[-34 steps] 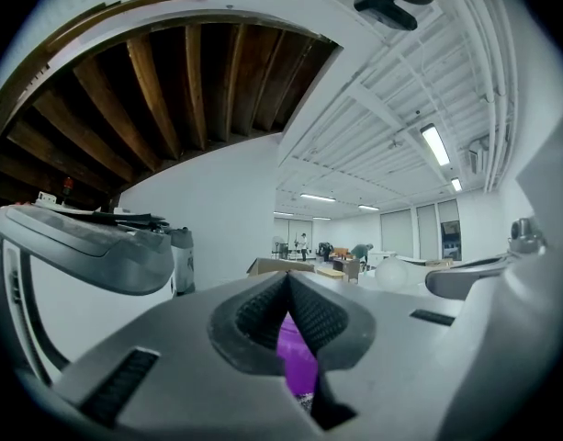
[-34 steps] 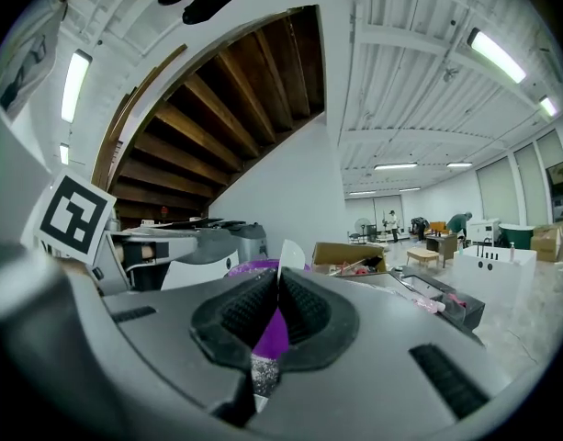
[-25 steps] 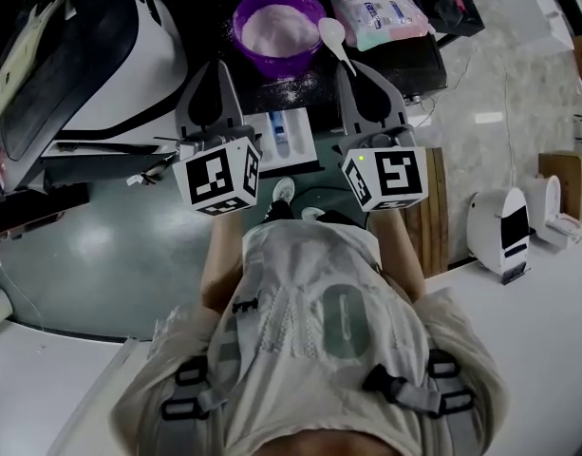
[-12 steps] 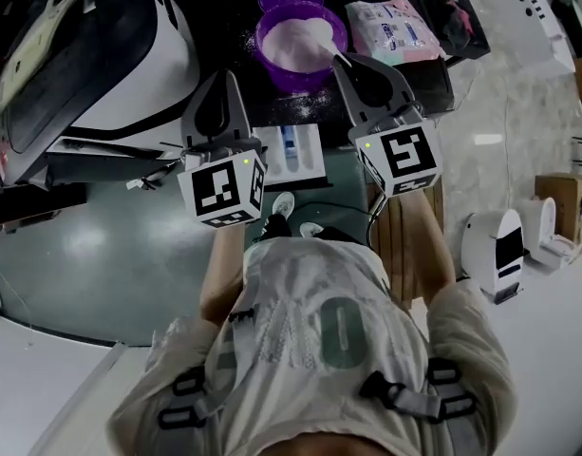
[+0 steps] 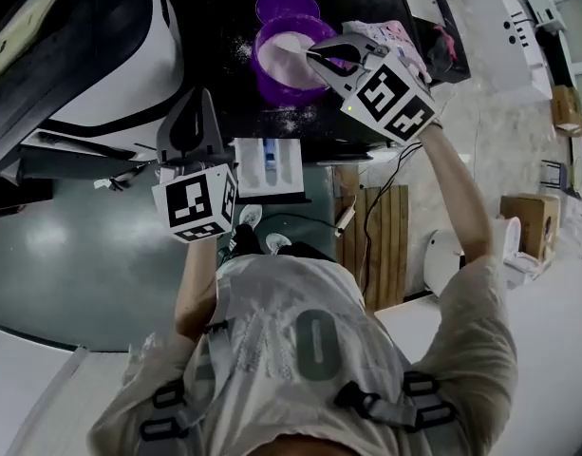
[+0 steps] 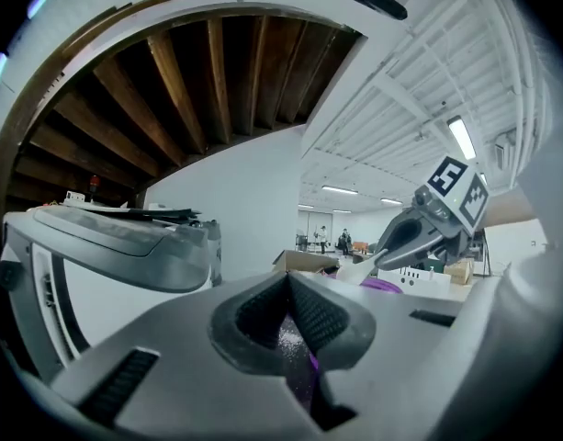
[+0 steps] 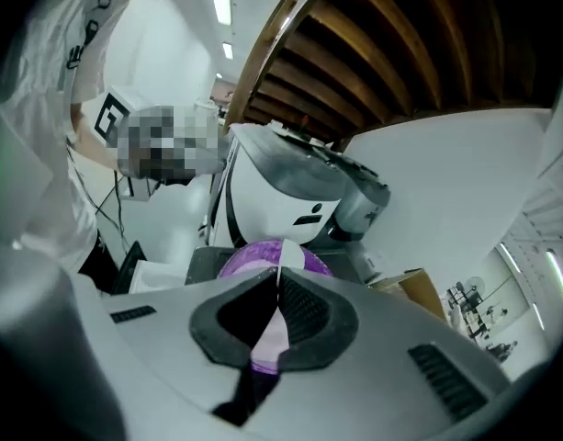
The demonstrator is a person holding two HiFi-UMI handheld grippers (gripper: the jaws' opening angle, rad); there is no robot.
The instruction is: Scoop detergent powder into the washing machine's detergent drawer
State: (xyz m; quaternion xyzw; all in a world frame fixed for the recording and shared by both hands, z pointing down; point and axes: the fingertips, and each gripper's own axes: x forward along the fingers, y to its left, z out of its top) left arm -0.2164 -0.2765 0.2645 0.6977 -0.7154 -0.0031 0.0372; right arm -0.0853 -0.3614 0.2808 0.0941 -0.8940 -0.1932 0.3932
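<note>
The right gripper (image 5: pixel 321 55) now sits at the upper centre of the head view, tilted so its tip points left over the purple bowl (image 5: pixel 272 76). A second ago it hung low beside the left gripper, short of the bowl, and the white spoon (image 6: pixel 359 266) lay untouched on the bowl's right rim. Half a second ago the tip had just reached the spoon's handle. In the right gripper view the jaws are now clamped on that pale handle, which runs forward from the pads toward the bowl. The left gripper view shows the spoon sticking out of the right gripper and angled down at the bowl.

From this I judge the spoon has been picked up and the scoop into the detergent powder (image 5: pixel 287 49) is starting. Whether the spoon's tip is already in the powder I cannot tell.

The left gripper (image 5: pixel 197 98) has hardly shifted. It stays at the centre left of the head view, just left of the detergent drawer (image 5: pixel 283 167), with its jaws together on nothing.

The drawer stands pulled out below the edge of the dark desk (image 5: pixel 215 36), directly below the bowl in the frame. Loose powder is scattered on the desk between them. The carry from bowl to drawer looks short, but a full spoon could spill more there.
</note>
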